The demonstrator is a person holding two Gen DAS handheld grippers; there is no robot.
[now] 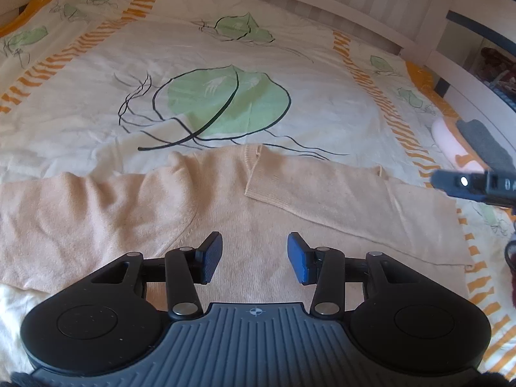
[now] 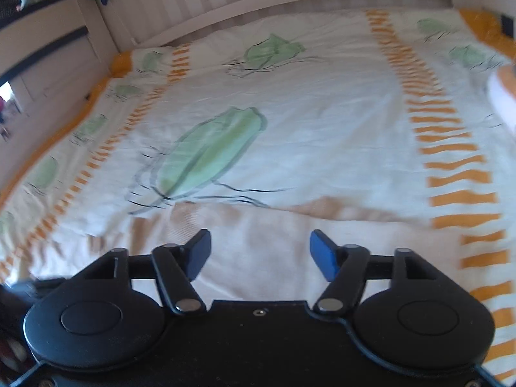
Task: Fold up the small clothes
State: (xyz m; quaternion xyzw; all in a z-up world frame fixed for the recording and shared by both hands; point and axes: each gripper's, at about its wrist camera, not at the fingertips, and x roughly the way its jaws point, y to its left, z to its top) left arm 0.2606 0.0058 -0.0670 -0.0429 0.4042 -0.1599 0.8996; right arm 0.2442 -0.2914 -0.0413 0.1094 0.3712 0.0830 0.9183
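The beige sweater (image 1: 258, 200) lies flat on the leaf-print bedspread (image 1: 290, 64), its long axis running left to right just beyond the left gripper (image 1: 254, 254), which hovers over the body with jaws apart and empty. The right gripper (image 2: 260, 251) is likewise open, nothing between its pads. The left view sharply shows one sleeve (image 1: 322, 190) folded across the chest; the right view is blurred

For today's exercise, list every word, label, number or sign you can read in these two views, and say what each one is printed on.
"0", then a cut-off character: white print on the dark device at the right edge of the left wrist view; the rest is out of frame.
Crosshair sign, no letters: on the ribbed grey body of the left hand-held gripper.
Bedspread: leaf drawings only.
Right wrist view: no text.
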